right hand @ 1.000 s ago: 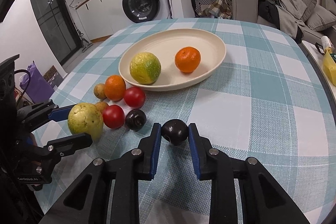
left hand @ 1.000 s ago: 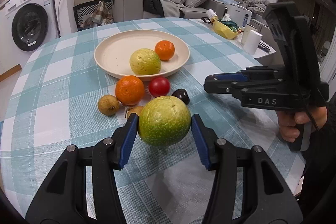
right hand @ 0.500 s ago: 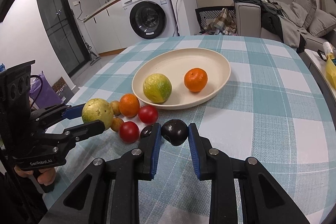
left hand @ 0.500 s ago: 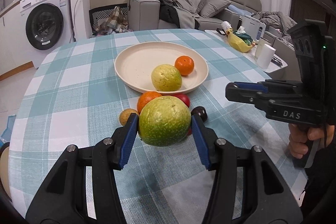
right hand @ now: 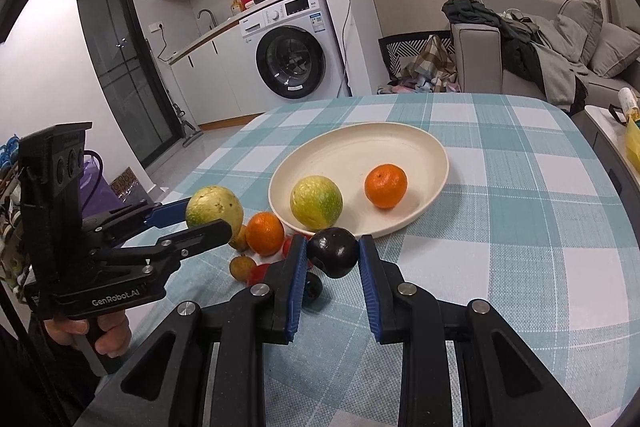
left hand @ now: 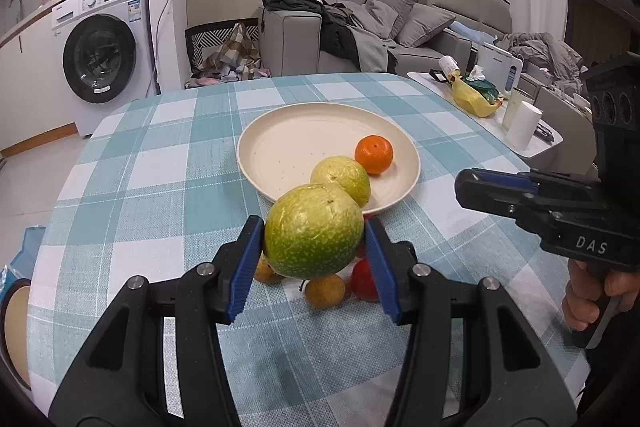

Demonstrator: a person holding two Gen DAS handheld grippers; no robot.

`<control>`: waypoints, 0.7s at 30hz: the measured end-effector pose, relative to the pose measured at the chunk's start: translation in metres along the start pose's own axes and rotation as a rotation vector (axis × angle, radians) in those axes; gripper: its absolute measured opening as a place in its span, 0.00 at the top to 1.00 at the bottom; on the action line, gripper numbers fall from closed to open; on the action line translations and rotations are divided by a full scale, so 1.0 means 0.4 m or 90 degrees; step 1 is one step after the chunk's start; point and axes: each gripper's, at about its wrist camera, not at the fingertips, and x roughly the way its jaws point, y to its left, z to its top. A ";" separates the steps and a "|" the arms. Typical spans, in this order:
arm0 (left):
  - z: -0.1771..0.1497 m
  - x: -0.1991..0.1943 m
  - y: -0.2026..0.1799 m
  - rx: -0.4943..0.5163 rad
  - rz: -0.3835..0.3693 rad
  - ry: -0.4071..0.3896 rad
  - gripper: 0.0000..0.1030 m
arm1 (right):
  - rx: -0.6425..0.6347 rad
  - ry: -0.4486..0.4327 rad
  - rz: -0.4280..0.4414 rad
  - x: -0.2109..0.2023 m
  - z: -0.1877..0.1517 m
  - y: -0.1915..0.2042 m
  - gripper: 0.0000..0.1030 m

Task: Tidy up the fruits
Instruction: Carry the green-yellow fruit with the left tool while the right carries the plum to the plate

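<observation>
Left wrist view: the left gripper [left hand: 314,243] has its blue pads pinching a big green fruit [left hand: 313,231] at frame centre, lifted above the checked tablecloth [left hand: 160,187]. Behind it, the cream plate [left hand: 280,147] carries a yellow-green fruit [left hand: 342,177] and a small orange [left hand: 374,154]. Over on the right wrist view, the right gripper [right hand: 333,255] is clamped on a dark plum [right hand: 333,251], lower centre. Loose fruit sits lower left of the plate: an orange [right hand: 265,233], small brown fruits [right hand: 242,267] and red ones, partly hidden.
</observation>
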 end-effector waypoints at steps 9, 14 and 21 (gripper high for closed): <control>0.022 0.027 0.018 -0.006 0.012 -0.011 0.53 | 0.003 -0.008 -0.001 0.014 0.012 0.001 0.74; 0.032 0.048 0.034 -0.014 0.019 -0.010 0.53 | 0.009 -0.013 -0.004 0.021 0.021 -0.004 0.74; 0.049 0.072 0.050 -0.021 0.024 -0.014 0.53 | 0.017 -0.014 -0.007 0.037 0.030 -0.010 0.74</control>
